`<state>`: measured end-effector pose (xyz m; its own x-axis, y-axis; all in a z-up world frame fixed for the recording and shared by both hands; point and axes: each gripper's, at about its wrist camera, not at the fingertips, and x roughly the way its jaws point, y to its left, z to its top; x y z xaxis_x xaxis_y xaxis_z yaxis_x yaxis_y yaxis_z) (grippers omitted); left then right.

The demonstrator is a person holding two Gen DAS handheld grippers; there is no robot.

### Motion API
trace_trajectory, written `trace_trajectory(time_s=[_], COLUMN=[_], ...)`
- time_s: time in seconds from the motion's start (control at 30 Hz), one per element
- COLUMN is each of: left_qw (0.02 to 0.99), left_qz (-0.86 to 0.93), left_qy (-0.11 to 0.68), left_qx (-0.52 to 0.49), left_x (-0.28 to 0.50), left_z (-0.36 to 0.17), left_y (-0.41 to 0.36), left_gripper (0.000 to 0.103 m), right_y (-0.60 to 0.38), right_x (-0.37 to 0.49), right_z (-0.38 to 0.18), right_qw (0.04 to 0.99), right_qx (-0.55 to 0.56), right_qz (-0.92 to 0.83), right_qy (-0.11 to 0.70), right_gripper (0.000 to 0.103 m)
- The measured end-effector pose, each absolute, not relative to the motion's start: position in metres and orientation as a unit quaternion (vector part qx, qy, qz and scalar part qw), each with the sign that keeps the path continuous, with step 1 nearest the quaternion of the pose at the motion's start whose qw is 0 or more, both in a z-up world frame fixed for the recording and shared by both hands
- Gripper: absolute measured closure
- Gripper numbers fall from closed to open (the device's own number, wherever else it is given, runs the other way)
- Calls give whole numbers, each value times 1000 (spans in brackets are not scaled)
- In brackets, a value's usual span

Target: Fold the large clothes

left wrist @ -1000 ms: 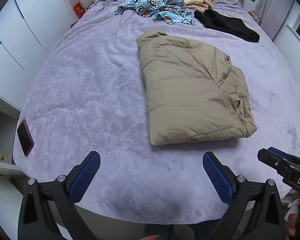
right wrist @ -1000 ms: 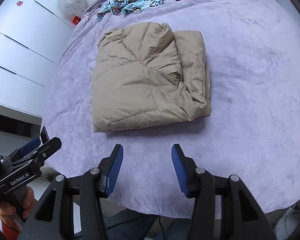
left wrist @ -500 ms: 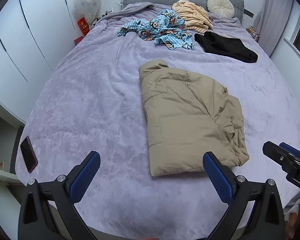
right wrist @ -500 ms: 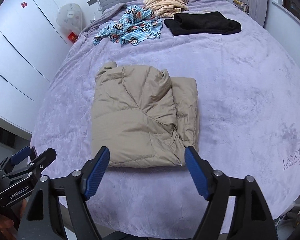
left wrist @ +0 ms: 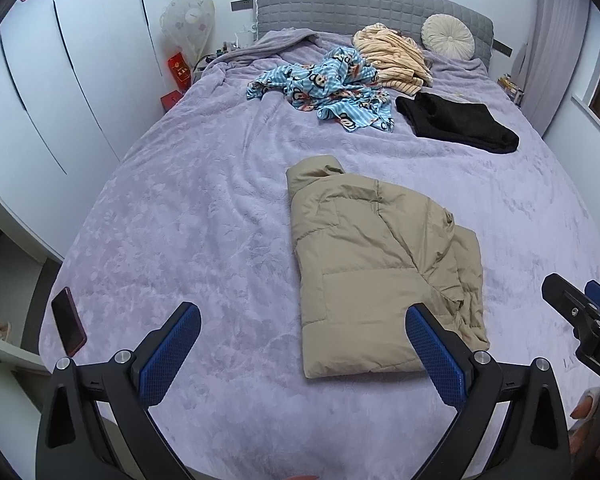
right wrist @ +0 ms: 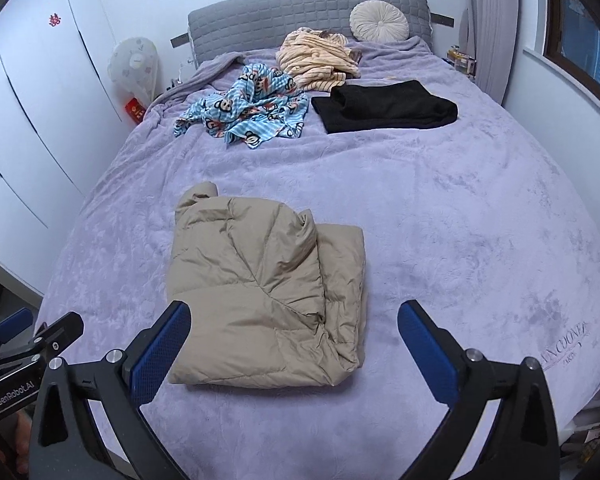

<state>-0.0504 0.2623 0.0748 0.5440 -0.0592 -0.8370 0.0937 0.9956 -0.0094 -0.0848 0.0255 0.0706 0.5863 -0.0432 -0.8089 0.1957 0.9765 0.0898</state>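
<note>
Puffy beige quilted jacket [right wrist: 266, 294] lying folded into a thick rectangle near the foot of the lilac plush bedspread [right wrist: 440, 216], with nothing touching it. Left gripper [left wrist: 300, 352] gaping wide and empty above the near edge; right gripper [right wrist: 294, 344] likewise empty, jaws just been opening to full spread with nothing between them. Fold on this garment judged finished; next likely a reach up the bed for the crumpled blue cartoon-print garment [right wrist: 246, 112], to be dragged onto clear bedspread and spread flat.
</note>
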Motion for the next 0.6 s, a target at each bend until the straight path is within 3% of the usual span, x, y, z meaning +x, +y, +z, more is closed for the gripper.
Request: trace_trajectory(time_s=[0.6], left_qw=[886], left_qz=[-35], left_qy=[461], left_qx=[13], left_x=[-55], left_z=[85], left_y=[264], left_gripper=[1], right_y=[30], right_x=[-85], right_z=[84], right_qw=[885], right_qx=[85], right_qz=[-52], right_qy=[454], right_gripper=[0])
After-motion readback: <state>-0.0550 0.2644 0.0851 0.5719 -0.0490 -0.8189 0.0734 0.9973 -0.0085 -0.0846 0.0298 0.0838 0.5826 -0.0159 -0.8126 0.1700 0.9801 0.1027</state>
